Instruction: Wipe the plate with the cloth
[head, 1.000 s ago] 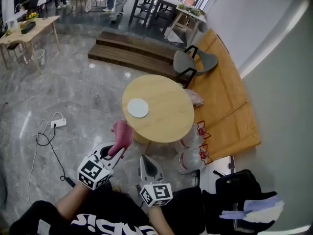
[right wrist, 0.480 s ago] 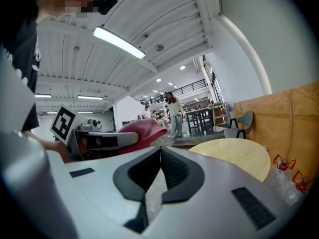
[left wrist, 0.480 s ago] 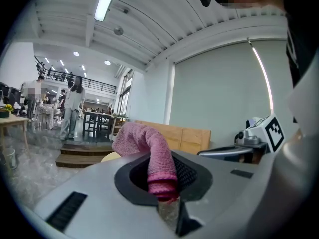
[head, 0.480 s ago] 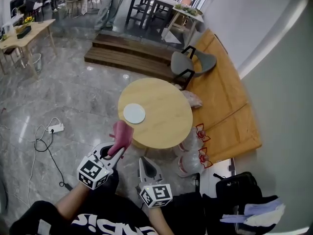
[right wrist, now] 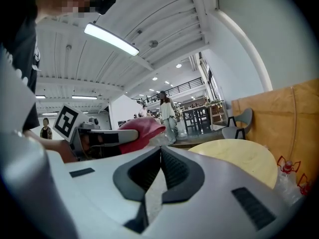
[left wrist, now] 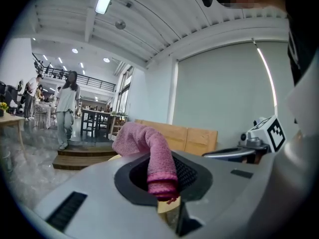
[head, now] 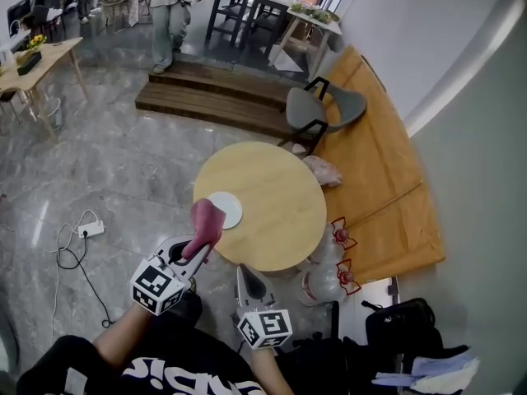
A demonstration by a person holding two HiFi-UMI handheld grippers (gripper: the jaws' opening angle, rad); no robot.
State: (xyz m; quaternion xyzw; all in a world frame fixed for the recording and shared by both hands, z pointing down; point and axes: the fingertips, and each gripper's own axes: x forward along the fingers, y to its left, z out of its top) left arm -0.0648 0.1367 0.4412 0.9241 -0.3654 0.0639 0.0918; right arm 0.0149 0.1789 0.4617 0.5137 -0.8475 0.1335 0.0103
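Observation:
A white plate (head: 227, 211) lies near the left edge of the round wooden table (head: 280, 196). My left gripper (head: 198, 252) is shut on a pink cloth (head: 206, 223), whose free end reaches over the table edge and overlaps the plate's left rim in the head view. In the left gripper view the cloth (left wrist: 149, 151) stands up from between the jaws and droops forward. My right gripper (head: 244, 276) is shut and holds nothing, just short of the table's near edge. From the right gripper view I see the table top (right wrist: 234, 156) and the cloth (right wrist: 139, 133) at left.
A grey chair (head: 317, 105) stands beyond the table. Bagged items (head: 329, 262) lie on the floor to the table's right, beside a wooden bench (head: 379, 179). A power strip and cable (head: 86, 233) lie on the floor at left. A person (head: 171, 15) walks near dark steps (head: 214, 101).
Both grippers have moved forward toward the table. The cloth, earlier short of the table edge, now reaches the plate's rim. A person in the background has walked closer to the steps.

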